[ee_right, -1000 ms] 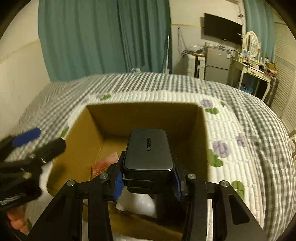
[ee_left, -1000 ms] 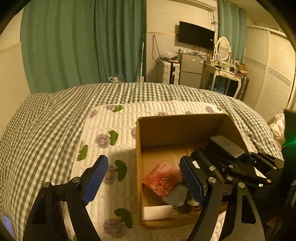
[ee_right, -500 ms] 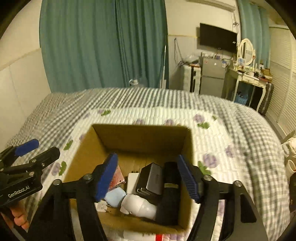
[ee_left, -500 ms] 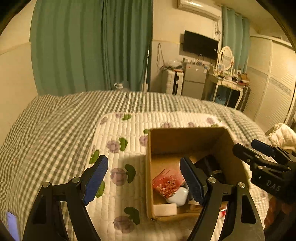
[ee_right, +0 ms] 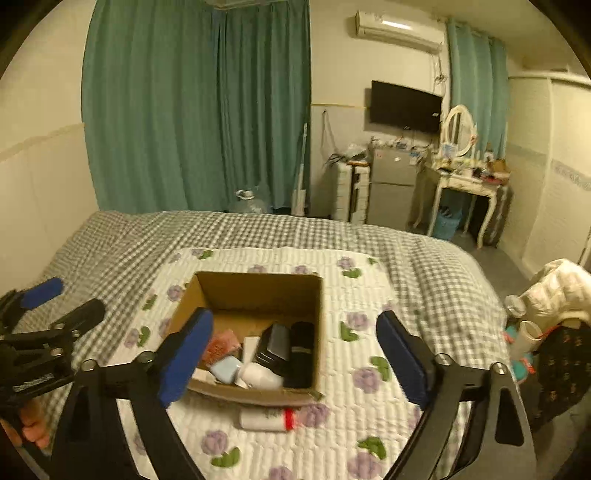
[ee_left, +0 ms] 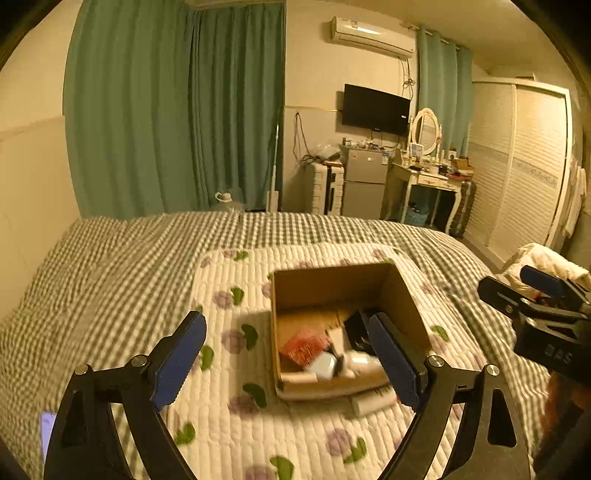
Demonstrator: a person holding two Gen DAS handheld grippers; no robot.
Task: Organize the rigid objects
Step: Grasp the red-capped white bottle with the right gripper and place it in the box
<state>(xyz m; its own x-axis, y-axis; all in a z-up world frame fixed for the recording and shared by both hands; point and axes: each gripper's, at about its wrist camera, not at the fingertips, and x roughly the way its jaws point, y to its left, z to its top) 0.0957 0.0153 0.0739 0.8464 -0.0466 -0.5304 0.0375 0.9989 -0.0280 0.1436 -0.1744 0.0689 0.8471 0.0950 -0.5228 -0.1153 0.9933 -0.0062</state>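
While opening, left tool (ee_left: pixel 288 360), right tool (ee_right: pixel 295 356) apparently hold nothing.

A home bedroom: wide bed (ee_right: pixel 258 229) under a grey checked cover, long green curtains (ee_right: pixel 192 110), wall-mounted television (ee_right: pixel 405 106), air conditioner (ee_right: pixel 399 26) above, dressing table (ee_right: pixel 467 184) with oval mirror (ee_right: pixel 458 129) (cluttered), small fridge (ee_right: pixel 391 184), louvred wardrobe doors (ee_left: pixel 524 162).
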